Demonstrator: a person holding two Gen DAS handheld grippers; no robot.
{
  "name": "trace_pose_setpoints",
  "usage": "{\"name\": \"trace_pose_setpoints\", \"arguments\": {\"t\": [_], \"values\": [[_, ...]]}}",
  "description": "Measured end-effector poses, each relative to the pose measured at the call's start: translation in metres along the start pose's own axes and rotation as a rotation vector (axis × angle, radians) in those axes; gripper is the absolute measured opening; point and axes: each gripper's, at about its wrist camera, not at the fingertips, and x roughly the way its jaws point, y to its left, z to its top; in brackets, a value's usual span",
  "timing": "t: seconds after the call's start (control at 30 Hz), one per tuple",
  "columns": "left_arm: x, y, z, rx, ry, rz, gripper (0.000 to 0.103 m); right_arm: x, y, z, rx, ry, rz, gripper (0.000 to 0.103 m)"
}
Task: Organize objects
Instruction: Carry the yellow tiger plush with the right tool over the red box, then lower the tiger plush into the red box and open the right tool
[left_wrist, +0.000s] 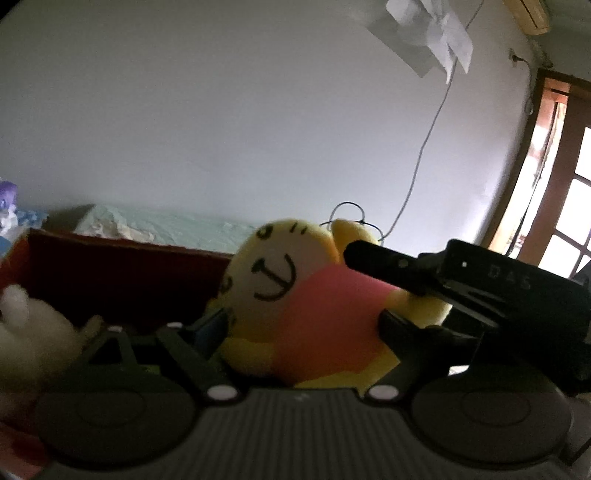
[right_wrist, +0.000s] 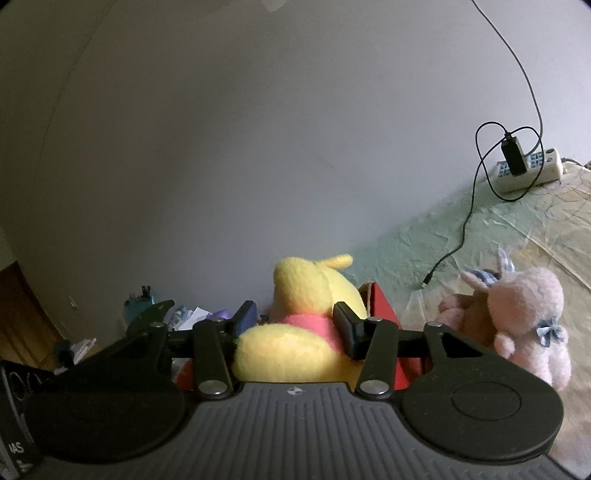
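We're looking at a big pale wall (right_wrist: 258, 147) filling most of both views, with the greenish bedsheet (right_wrist: 461, 229) running along the right side of the right wrist view and a red box (right_wrist: 380, 306) sitting just behind the action in the lower middle.

Progress-wise, we're guessing we're mid-task: the yellow plush (right_wrist: 295, 332) in the pink shirt is hanging right above or in front of that box, not yet dropped in as far as we can tell. The right gripper (right_wrist: 295, 325) is squeezing the plush around its middle, fingers pressing into both sides. The left gripper (left_wrist: 295, 332) is sitting around the same toy in the lower centre of its view, but we can't tell whether its fingers are actually clamping it. The other gripper's black finger is crossing in from the right there too.

Still waiting: the pink bunny plush (right_wrist: 524, 321) at the lower right, and a whitish plush (left_wrist: 29, 332) at the lower left of the left view.

Smaller stuff: a power strip (right_wrist: 528, 170) at upper right with a black cable (right_wrist: 469, 218) trailing down toward the bunny, which might be snagging later.
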Motion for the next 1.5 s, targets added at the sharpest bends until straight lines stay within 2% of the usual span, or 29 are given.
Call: {"name": "trace_pose_setpoints", "arguments": {"t": [0.33, 0.37, 0.5, 0.63, 0.8, 0.93, 1.07, 1.23, 1.5], "values": [[0.010, 0.017, 0.003, 0.023, 0.026, 0.115, 0.093, 0.025, -0.018, -0.030, 0.126, 0.008, 0.019, 0.051], [0.013, 0.019, 0.000, 0.031, 0.036, 0.130, 0.093, 0.025, -0.020, -0.033, 0.114, 0.000, 0.024, 0.048], [0.010, 0.019, -0.005, 0.038, 0.034, 0.130, 0.093, 0.017, -0.015, -0.034, 0.067, 0.021, 0.020, 0.048], [0.013, 0.017, -0.004, 0.054, 0.039, 0.144, 0.093, 0.012, -0.016, -0.034, 0.072, 0.025, 0.030, 0.055], [0.011, 0.008, -0.008, 0.099, 0.042, 0.227, 0.093, -0.005, -0.008, -0.036, 0.015, -0.085, 0.014, 0.058], [0.007, 0.002, -0.010, 0.117, 0.043, 0.294, 0.093, -0.003, 0.000, -0.038, -0.035, -0.057, 0.068, 0.053], [-0.002, 0.004, -0.011, 0.097, 0.031, 0.335, 0.092, 0.002, 0.002, -0.046, -0.032, -0.021, 0.084, 0.048], [0.006, 0.006, -0.012, 0.086, 0.074, 0.345, 0.093, 0.007, -0.003, -0.052, -0.043, -0.003, 0.074, 0.048], [0.022, -0.001, -0.014, 0.125, 0.087, 0.394, 0.094, 0.004, -0.011, -0.050, -0.013, -0.016, 0.097, 0.050]]}}
